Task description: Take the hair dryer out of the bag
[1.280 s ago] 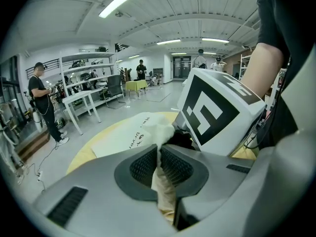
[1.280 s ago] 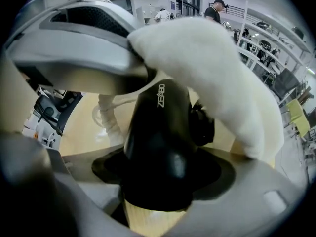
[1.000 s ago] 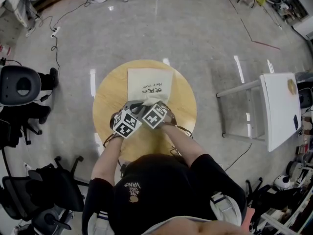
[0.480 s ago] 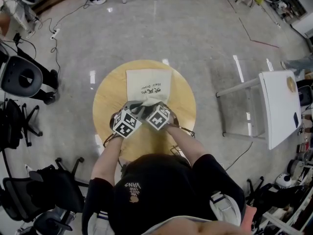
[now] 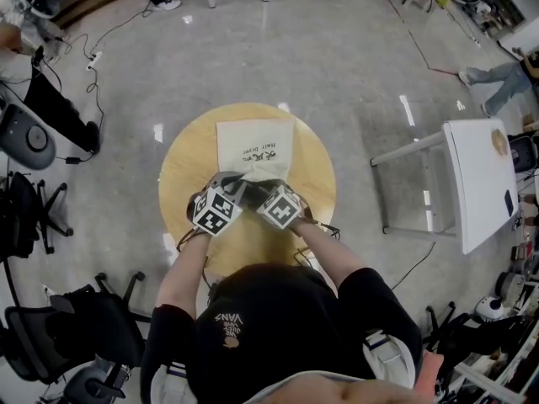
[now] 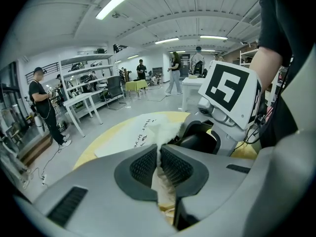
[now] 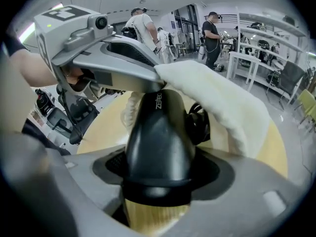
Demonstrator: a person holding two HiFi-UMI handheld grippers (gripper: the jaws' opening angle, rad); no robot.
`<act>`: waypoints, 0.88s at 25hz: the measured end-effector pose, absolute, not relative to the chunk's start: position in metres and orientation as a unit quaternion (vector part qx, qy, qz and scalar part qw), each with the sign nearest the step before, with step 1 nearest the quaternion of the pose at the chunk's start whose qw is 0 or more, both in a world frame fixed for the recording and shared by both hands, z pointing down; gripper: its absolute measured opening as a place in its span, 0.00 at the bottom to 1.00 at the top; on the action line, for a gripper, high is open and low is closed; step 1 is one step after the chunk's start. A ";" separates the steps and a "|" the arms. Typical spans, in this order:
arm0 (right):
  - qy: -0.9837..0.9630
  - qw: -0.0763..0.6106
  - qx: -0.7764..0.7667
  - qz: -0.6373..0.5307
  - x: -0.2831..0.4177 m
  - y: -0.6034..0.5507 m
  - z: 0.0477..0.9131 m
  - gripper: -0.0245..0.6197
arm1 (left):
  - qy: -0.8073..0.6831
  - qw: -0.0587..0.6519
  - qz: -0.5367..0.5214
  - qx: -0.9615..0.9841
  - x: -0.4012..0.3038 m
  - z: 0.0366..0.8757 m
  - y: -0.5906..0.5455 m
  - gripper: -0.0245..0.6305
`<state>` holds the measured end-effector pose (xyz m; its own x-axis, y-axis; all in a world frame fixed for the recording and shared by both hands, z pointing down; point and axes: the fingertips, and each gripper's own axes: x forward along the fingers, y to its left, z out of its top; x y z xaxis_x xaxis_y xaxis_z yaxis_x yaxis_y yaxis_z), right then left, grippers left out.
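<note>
A white cloth bag (image 5: pixel 255 146) with dark print lies on the round wooden table (image 5: pixel 185 162), its mouth toward me. My left gripper (image 5: pixel 229 185) is shut on the fabric at the bag's mouth; in the left gripper view the cloth (image 6: pixel 159 174) is pinched between the ribbed pads. My right gripper (image 5: pixel 268 192) is shut on the black hair dryer (image 7: pixel 158 142), gripping its barrel, which sticks out from under the bag (image 7: pixel 217 98). The dryer's coiled cord (image 7: pixel 200 125) sits just inside the mouth. The left gripper (image 7: pixel 98 48) holds the bag's edge right above the dryer.
A white side table (image 5: pixel 484 183) stands to the right. At the left are office chairs (image 5: pixel 25 137) and floor cables (image 5: pixel 93 57). Several people stand among benches and shelves in the room behind. Bare tabletop shows on both sides of the bag.
My right gripper has drawn back toward me and to the right with the hair dryer, lifting a little. The left gripper has kept still on the bag. People in the background have moved.
</note>
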<state>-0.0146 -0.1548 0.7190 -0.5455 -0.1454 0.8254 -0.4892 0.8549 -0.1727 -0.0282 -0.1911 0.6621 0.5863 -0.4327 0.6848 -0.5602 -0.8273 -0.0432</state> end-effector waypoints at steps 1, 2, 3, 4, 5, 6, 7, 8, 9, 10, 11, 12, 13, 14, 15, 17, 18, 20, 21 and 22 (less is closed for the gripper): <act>-0.859 0.437 0.182 0.197 -0.014 -0.153 0.718 0.59 | -0.282 0.087 0.359 0.885 -0.028 0.662 -0.191 0.08; -0.861 0.433 0.180 0.198 -0.014 -0.151 0.717 0.59 | -0.284 0.086 0.360 0.885 -0.029 0.661 -0.192 0.08; -0.862 0.430 0.178 0.199 -0.014 -0.148 0.716 0.59 | -0.286 0.085 0.360 0.884 -0.030 0.660 -0.192 0.08; -0.864 0.427 0.177 0.201 -0.015 -0.146 0.713 0.59 | -0.287 0.084 0.360 0.884 -0.031 0.659 -0.192 0.08; -0.865 0.423 0.176 0.203 -0.015 -0.142 0.711 0.59 | -0.288 0.084 0.361 0.883 -0.032 0.659 -0.192 0.08; -0.867 0.419 0.175 0.206 -0.015 -0.140 0.708 0.59 | -0.288 0.083 0.363 0.882 -0.034 0.659 -0.192 0.08; -0.868 0.416 0.174 0.208 -0.016 -0.137 0.706 0.58 | -0.287 0.083 0.365 0.882 -0.035 0.660 -0.191 0.08; -0.869 0.413 0.172 0.210 -0.016 -0.134 0.704 0.58 | -0.287 0.083 0.367 0.881 -0.037 0.661 -0.190 0.08; -0.870 0.412 0.171 0.211 -0.016 -0.131 0.702 0.58 | -0.286 0.084 0.368 0.881 -0.038 0.661 -0.189 0.08; -0.870 0.410 0.170 0.212 -0.016 -0.129 0.700 0.58 | -0.285 0.085 0.369 0.881 -0.039 0.662 -0.188 0.08; -0.871 0.407 0.170 0.215 -0.016 -0.126 0.699 0.58 | -0.284 0.085 0.370 0.881 -0.039 0.662 -0.187 0.08; -0.873 0.403 0.171 0.217 -0.015 -0.124 0.699 0.58 | -0.282 0.085 0.371 0.881 -0.039 0.662 -0.186 0.08; -0.875 0.395 0.172 0.221 -0.015 -0.123 0.699 0.58 | -0.281 0.085 0.371 0.881 -0.039 0.662 -0.186 0.08; -0.877 0.386 0.171 0.227 -0.016 -0.120 0.698 0.58 | -0.279 0.085 0.371 0.882 -0.039 0.662 -0.186 0.08; -0.880 0.376 0.171 0.234 -0.018 -0.117 0.695 0.58 | -0.278 0.086 0.370 0.882 -0.040 0.662 -0.186 0.08; -0.884 0.360 0.171 0.244 -0.020 -0.111 0.687 0.58 | -0.276 0.087 0.368 0.884 -0.041 0.661 -0.186 0.08; -0.885 0.355 0.172 0.246 -0.021 -0.110 0.682 0.58 | -0.275 0.088 0.366 0.885 -0.041 0.661 -0.186 0.08; -0.888 0.343 0.176 0.251 -0.020 -0.108 0.675 0.58 | -0.272 0.091 0.364 0.886 -0.041 0.660 -0.186 0.08; -0.889 0.336 0.177 0.254 -0.020 -0.106 0.672 0.58 | -0.270 0.092 0.363 0.887 -0.040 0.660 -0.186 0.08; -0.891 0.331 0.178 0.257 -0.019 -0.104 0.669 0.58 | -0.267 0.093 0.363 0.888 -0.039 0.659 -0.185 0.08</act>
<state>-0.0193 -0.1044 0.6687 -0.7182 -0.1465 0.6803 -0.4863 0.8049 -0.3400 -0.0389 -0.1850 0.6587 0.5939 -0.4065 0.6943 -0.5411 -0.8404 -0.0292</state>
